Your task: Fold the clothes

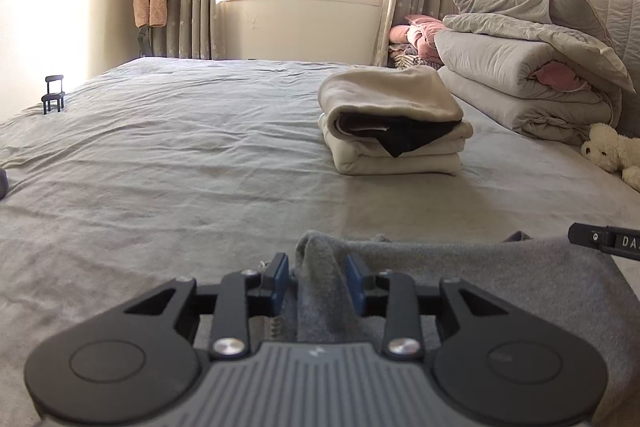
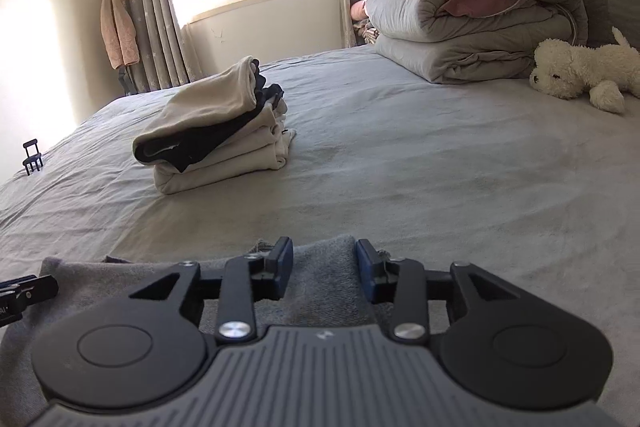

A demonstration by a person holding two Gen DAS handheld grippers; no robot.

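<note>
Both black hand-held grippers, left (image 1: 318, 277) and right (image 2: 324, 269), pinch the near edge of a soft grey fleece garment (image 1: 480, 279), blue pads clamped on bunched cloth, its long axis stretched sideways between them on the wrinkled grey bedsheet (image 1: 180, 155). Ahead and well apart, nearer the right gripper, sits a stack of folded cream and black clothes (image 2: 216, 131).

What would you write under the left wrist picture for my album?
Left gripper pinching a grey garment on the bed, folded stack of clothes waiting beyond.
</note>
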